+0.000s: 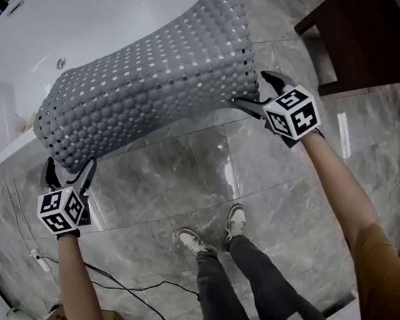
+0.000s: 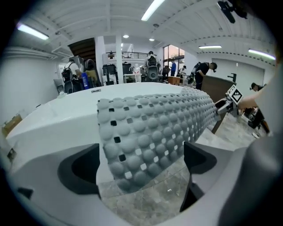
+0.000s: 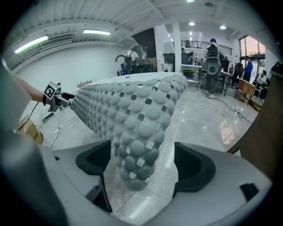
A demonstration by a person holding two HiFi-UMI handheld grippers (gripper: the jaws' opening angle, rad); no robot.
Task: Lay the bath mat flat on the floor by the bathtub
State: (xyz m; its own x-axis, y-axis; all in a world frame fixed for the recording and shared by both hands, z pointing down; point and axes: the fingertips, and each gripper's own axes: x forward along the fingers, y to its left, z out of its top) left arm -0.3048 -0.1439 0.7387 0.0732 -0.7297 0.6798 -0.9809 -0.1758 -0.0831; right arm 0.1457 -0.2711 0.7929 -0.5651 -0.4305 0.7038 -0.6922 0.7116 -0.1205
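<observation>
The bath mat (image 1: 155,82) is not yet flat. It hangs arched between the two grippers above the marble floor (image 1: 187,171), and its far part appears to lie over the white bathtub (image 1: 98,24) rim. Letting it settle and smoothing it out seem to be what remains.

Both arms reach forward and slant down, one at each near corner. The left tongs (image 1: 70,169) and right tongs (image 1: 253,91) stand wide apart. A mat corner sits loosely between each pair, with neither clamped on it.
</observation>
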